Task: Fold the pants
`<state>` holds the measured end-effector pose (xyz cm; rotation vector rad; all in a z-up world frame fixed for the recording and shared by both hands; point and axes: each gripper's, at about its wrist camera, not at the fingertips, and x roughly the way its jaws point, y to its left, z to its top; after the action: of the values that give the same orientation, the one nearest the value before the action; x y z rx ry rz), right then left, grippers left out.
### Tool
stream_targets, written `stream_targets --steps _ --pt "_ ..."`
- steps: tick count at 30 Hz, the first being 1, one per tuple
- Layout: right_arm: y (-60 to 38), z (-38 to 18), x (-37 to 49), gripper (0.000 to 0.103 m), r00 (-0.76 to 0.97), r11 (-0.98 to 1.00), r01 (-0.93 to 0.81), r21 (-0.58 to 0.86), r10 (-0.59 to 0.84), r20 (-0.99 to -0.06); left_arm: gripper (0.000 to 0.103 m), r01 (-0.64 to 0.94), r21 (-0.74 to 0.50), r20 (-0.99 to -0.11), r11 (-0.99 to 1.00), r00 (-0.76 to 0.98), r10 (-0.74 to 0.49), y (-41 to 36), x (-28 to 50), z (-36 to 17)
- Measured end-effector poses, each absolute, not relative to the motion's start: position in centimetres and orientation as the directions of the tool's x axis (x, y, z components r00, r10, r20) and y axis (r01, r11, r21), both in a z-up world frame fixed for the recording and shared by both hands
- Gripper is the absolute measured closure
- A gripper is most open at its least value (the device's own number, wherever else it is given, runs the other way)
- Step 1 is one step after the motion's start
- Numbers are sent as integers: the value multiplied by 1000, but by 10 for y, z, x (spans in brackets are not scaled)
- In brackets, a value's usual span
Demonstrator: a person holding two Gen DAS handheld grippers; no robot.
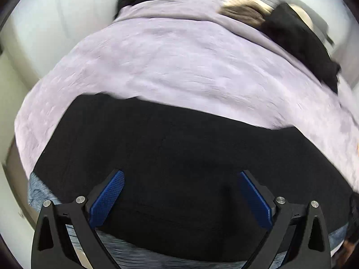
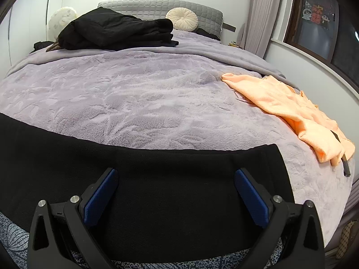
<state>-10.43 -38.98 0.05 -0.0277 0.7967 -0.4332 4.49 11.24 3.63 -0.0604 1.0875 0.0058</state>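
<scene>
The black pants [image 1: 170,148] lie flat across the near edge of a bed with a lilac plush blanket [image 1: 179,62]. In the left wrist view my left gripper [image 1: 181,174] is open, its blue pads wide apart over the black cloth, holding nothing. In the right wrist view the same pants [image 2: 157,179] reach to a straight right edge, and my right gripper [image 2: 176,172] is open above them, empty. The blanket [image 2: 134,94] stretches away behind.
A pile of black clothes [image 2: 116,33] sits at the far left of the bed, also in the left wrist view [image 1: 298,42]. An orange garment [image 2: 291,109] lies on the right side. A headboard [image 2: 157,6], round cushion [image 2: 181,19] and window [image 2: 325,24] stand beyond.
</scene>
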Motion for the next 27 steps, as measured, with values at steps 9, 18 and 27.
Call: stream_targets --steps 9,18,27 --pt "-388 1 -104 0 614 909 370 -191 -393 -685 1 -18 196 -876 981 447 183 67 106 22" --pt "-385 22 -94 0 461 874 456 -167 -392 -796 0 -68 2 -878 998 478 34 162 52 40" --pt "-171 51 -31 0 598 993 -16 -120 -87 -797 0 217 67 -875 974 482 -47 -3 19 45"
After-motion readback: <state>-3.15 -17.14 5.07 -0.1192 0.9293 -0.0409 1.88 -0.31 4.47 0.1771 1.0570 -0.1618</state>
